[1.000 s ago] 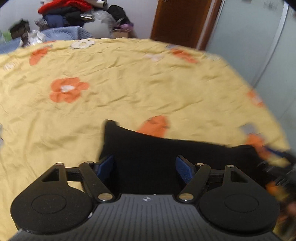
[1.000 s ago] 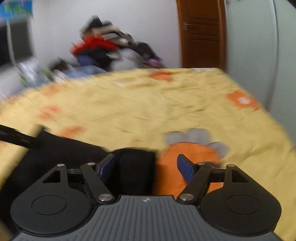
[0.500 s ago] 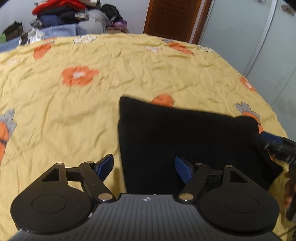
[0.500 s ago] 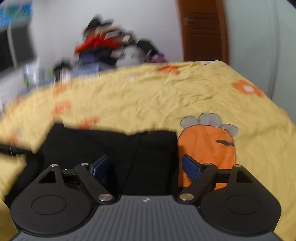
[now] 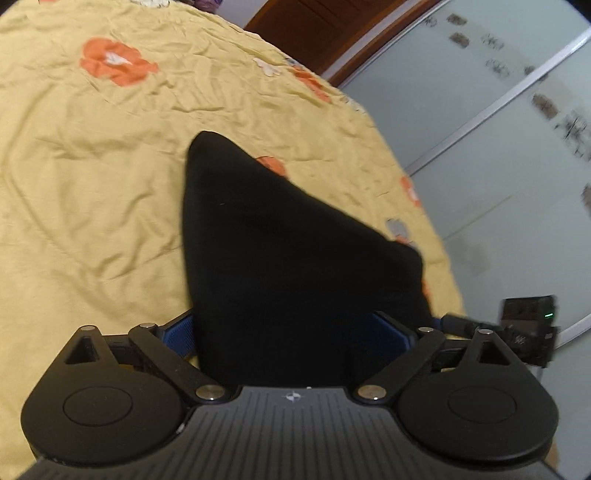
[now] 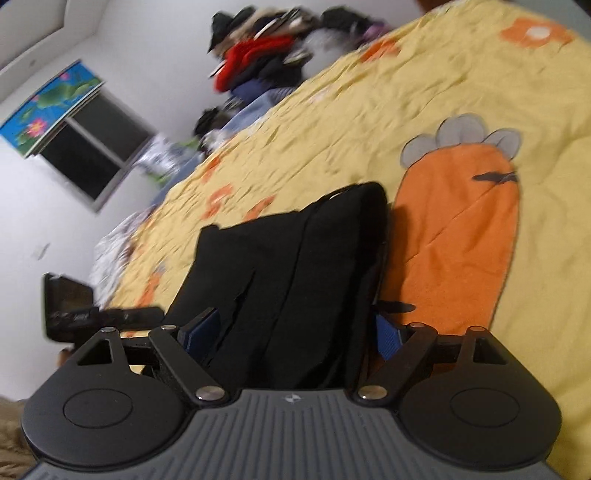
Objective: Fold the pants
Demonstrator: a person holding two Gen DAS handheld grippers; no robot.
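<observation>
The black pants (image 5: pixel 280 258) lie folded into a compact block on the yellow bedspread (image 5: pixel 92 155). In the left wrist view my left gripper (image 5: pixel 288 328) is open, its blue pads on either side of the near edge of the pants. In the right wrist view the pants (image 6: pixel 295 280) show as stacked layers. My right gripper (image 6: pixel 291 332) is open around their near end. The cloth hides the inner faces of the pads. Each gripper appears at the edge of the other's view.
The bedspread (image 6: pixel 424 96) has orange flowers and a large orange carrot print (image 6: pixel 461 240) just right of the pants. A heap of clothes (image 6: pixel 266 62) sits at the far side. A glass wardrobe (image 5: pixel 498 122) and a wooden door (image 5: pixel 306 33) stand to the right.
Both grippers have moved in toward the pants and tilted. The pants now fill the gap between each pair of fingers. Both stay open.
</observation>
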